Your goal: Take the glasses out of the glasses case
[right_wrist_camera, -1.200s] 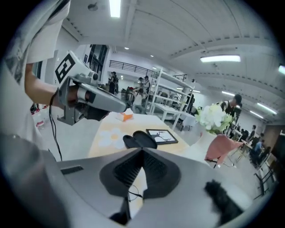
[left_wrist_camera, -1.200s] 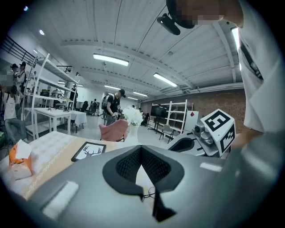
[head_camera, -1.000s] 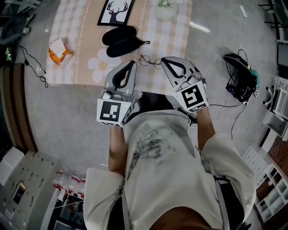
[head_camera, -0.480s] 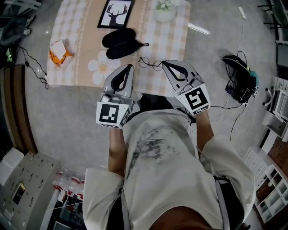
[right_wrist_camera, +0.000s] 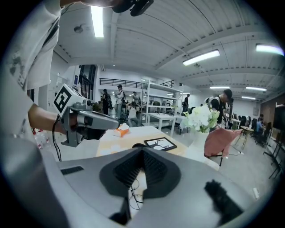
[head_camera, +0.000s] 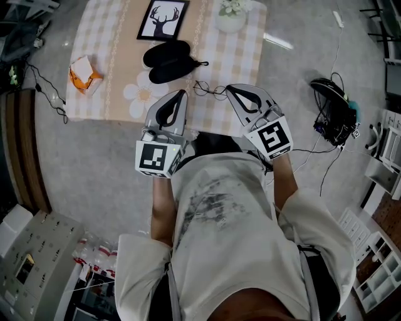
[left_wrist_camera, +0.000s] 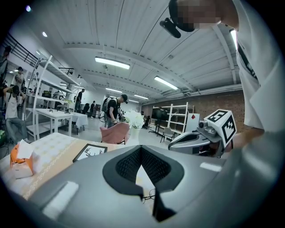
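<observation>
both pressed together – left gripper (head_camera: 182, 93), right gripper (head_camera: 229, 88); glasses (head_camera: 208, 87) lie left-to-right.

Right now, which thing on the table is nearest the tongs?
The glasses, at the near edge; the black case and picture lie farther back.

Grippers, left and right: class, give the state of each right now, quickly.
Left gripper: shut, holding nothing.
Right gripper: shut, holding nothing.

One glasses case (head_camera: 170, 61), one glasses (head_camera: 210, 88), one frame (head_camera: 163, 17), one vase (head_camera: 230, 15).
</observation>
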A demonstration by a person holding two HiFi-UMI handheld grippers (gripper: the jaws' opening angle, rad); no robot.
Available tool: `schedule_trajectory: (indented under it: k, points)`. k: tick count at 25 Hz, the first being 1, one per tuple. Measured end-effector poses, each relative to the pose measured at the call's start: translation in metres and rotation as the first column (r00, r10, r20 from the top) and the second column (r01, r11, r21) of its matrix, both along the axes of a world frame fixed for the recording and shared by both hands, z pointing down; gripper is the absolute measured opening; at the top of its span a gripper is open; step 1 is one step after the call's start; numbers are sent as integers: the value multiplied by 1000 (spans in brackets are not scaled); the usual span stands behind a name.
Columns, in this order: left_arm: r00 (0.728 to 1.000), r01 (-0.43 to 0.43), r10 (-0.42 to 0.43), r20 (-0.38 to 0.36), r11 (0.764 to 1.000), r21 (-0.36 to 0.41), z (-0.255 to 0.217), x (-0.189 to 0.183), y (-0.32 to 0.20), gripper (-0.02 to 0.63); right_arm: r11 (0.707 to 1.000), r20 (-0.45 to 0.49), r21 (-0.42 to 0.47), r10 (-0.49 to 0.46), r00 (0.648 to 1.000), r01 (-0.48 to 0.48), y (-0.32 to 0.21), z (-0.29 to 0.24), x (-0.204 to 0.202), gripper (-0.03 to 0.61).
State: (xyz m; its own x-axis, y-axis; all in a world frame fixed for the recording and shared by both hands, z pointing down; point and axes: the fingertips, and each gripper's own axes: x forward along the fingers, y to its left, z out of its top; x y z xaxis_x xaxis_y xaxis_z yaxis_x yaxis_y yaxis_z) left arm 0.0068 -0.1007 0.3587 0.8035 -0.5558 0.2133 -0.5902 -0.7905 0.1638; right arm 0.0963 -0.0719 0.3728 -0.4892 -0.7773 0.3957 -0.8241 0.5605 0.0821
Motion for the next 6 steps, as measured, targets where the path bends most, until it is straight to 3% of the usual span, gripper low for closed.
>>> schedule_trajectory:
  k: [6]
  points:
    - [1000,0,0,3,1000,-6,5,1,-3,8,1000,-4,-4,-7,1000,7,-4,3,0,15]
